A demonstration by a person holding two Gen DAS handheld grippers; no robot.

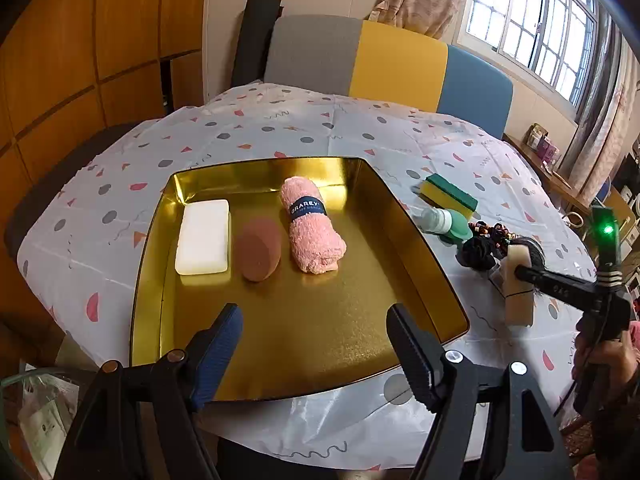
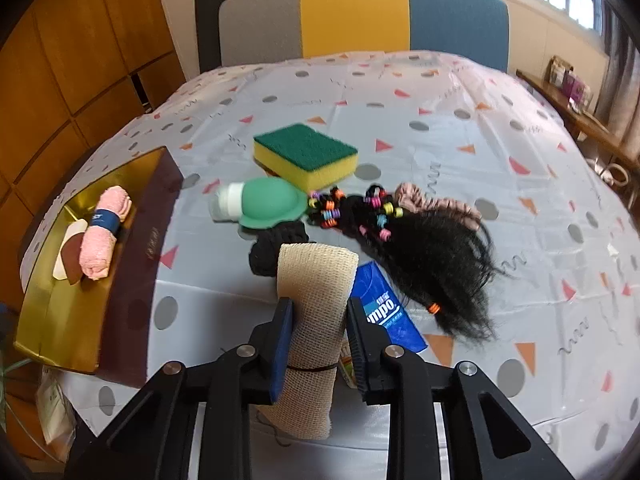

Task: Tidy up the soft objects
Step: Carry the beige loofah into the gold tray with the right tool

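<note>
The right gripper [image 2: 316,344] pinches a beige rolled gauze bandage [image 2: 314,320] upright; the gold metal tray [image 1: 420,248] lies to its left. The left gripper [image 1: 316,340] hovers spread, empty, over the tray.

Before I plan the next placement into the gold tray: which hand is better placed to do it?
The right. Its tongs are already closed on the beige bandage roll, beside the gold tray. The left tongs hang open and empty over the tray.
</note>
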